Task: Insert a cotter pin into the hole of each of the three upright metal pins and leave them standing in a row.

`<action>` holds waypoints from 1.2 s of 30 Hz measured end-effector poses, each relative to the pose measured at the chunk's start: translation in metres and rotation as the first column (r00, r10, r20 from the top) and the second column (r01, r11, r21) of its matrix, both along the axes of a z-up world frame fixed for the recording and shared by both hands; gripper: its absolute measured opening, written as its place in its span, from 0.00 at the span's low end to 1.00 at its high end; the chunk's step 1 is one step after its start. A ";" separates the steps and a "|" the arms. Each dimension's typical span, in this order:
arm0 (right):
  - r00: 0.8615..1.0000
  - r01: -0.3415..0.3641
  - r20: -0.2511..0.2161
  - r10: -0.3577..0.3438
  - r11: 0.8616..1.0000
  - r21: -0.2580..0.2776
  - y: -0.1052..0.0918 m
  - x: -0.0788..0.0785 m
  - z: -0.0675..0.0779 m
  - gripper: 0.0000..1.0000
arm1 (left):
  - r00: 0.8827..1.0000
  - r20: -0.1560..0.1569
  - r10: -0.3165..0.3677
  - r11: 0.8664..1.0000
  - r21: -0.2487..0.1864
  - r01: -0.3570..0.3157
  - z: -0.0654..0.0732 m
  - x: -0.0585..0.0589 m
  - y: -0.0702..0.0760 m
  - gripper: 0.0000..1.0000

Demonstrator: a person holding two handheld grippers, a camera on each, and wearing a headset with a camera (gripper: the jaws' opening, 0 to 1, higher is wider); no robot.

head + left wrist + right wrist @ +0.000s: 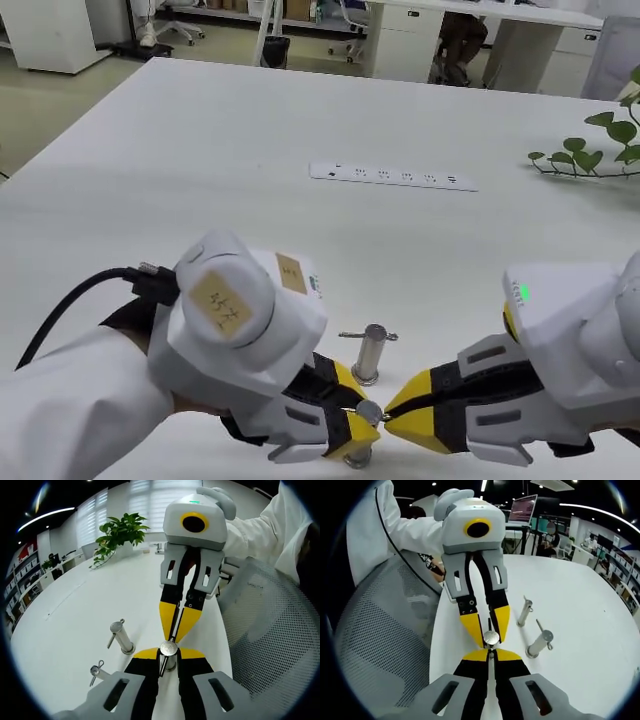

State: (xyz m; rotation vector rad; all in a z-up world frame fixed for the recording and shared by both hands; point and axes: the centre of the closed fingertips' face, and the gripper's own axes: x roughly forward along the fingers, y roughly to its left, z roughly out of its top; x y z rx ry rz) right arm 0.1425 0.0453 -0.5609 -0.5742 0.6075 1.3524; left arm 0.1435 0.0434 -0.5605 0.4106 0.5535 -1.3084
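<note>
Head view: the left gripper (358, 414) comes in from the near left and the right gripper (396, 412) from the near right. They meet tip to tip at the near edge of the table (250, 150).

1. Left gripper: its yellow jaws are closed on the held pin (368, 411), one jaw on each side just below the head. This pin stands upright on the table.
2. Right gripper: its yellow jaws are pressed together to a point that touches, or lies just beside, the right side of the held pin's head. Whether a cotter pin sits between the jaws cannot be told.
3. Second pin (369, 355): it stands upright just beyond the held pin, apart from both grippers. A cotter pin (356, 335) runs crosswise through it near the head.
4. Third pin (94, 670): the left gripper view shows it to the left of that gripper's own jaws, nearer the camera than the second pin. A looped cotter (99, 665) passes through its top.

Right gripper view: both free pins stand on the table to the right of the meeting jaws.

A power strip (392, 176) lies far across the table, and a plant (600, 150) sits at the far right. A mesh chair (270, 630) stands off the near edge.
</note>
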 end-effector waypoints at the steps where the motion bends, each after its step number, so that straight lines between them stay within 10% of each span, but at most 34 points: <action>1: 1.000 0.000 0.000 0.000 1.000 0.000 0.000 0.000 0.000 0.00 | 1.000 -0.001 0.000 1.000 -0.001 0.000 0.000 0.000 0.000 0.10; 13: 0.999 0.035 0.014 -0.035 0.999 0.013 -0.001 0.004 0.004 0.10 | 0.997 0.064 -0.051 0.998 -0.018 0.052 0.004 -0.002 0.006 0.10; 20: 0.998 0.069 -0.010 -0.069 0.996 0.055 0.005 0.001 0.008 0.12 | 0.997 0.062 -0.050 0.999 -0.019 0.051 0.001 -0.010 0.024 0.38; 25: 0.997 0.077 -0.018 -0.076 0.996 0.056 0.012 -0.001 0.001 0.16 | 1.000 -0.008 0.002 0.995 -0.104 -0.002 0.004 -0.019 0.030 0.51; 36: 0.997 0.078 -0.025 -0.076 0.995 0.069 0.018 0.001 -0.003 0.15 | 0.994 -0.053 0.092 0.981 -0.167 -0.100 0.010 -0.026 0.046 0.70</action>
